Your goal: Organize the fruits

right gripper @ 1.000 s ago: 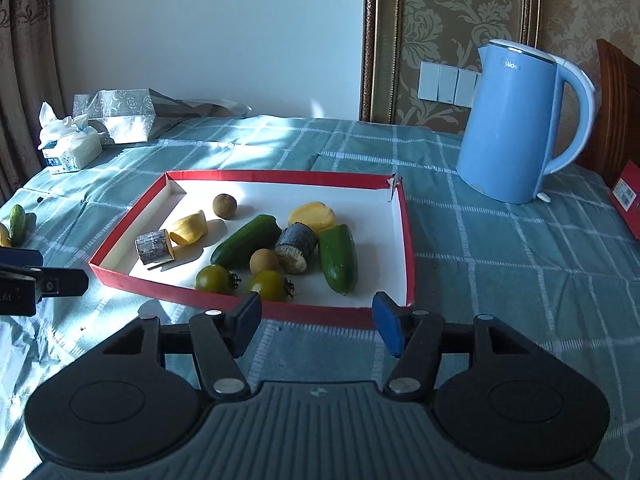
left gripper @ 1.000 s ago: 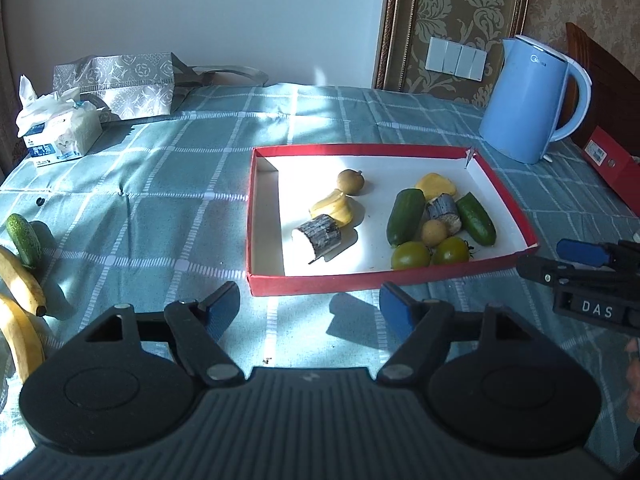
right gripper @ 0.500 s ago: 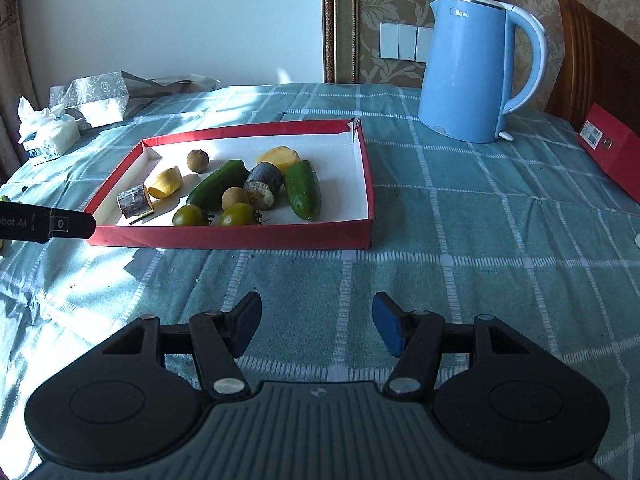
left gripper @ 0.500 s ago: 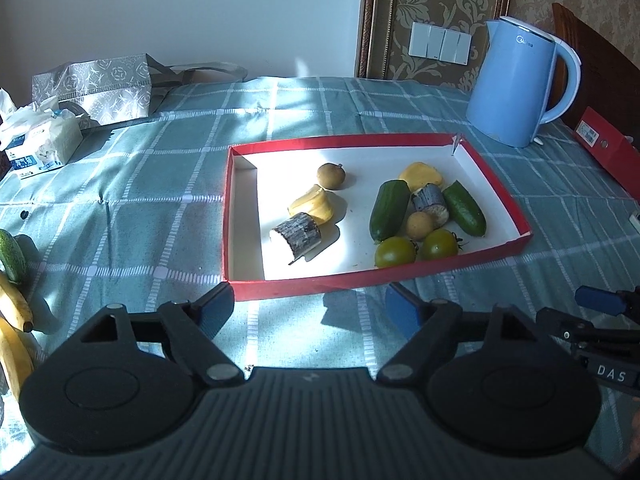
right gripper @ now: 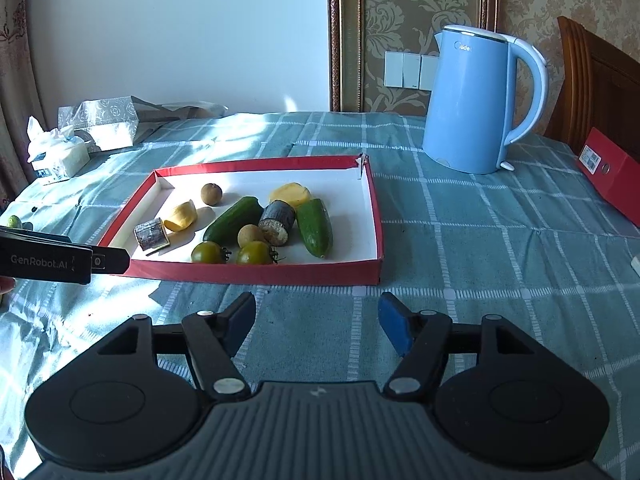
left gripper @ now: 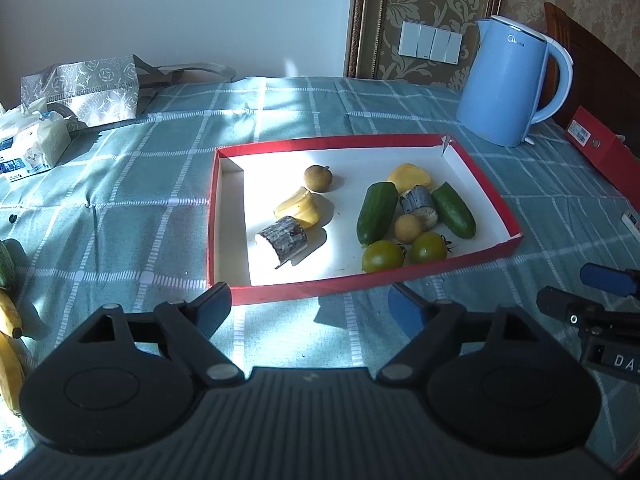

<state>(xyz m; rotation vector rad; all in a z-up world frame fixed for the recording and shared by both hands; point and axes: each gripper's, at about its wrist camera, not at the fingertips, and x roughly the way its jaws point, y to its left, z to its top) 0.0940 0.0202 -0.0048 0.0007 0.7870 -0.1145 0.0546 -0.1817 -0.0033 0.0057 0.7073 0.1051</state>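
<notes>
A red tray [left gripper: 472,156] with a white floor lies on the checked tablecloth; it also shows in the right wrist view [right gripper: 378,216]. In it lie two cucumbers [left gripper: 376,212], two green tomatoes [left gripper: 383,256], sugarcane pieces [left gripper: 284,238], yellow fruit pieces [left gripper: 298,208] and small brown round fruits [left gripper: 318,178]. My left gripper [left gripper: 310,310] is open and empty, just short of the tray's near edge. My right gripper [right gripper: 316,320] is open and empty, further back from the tray. Bananas [left gripper: 10,316] and a cucumber [left gripper: 4,266] lie on the cloth at the far left.
A blue kettle [left gripper: 508,80] stands behind the tray at the right. A red box [left gripper: 600,148] lies at the right edge. A tissue pack [left gripper: 36,144] and a silver bag [left gripper: 84,88] are at the back left.
Both grippers first drew back from the tray, then came forward toward it again. Both stayed open and empty. The fruit in the tray has not moved.
</notes>
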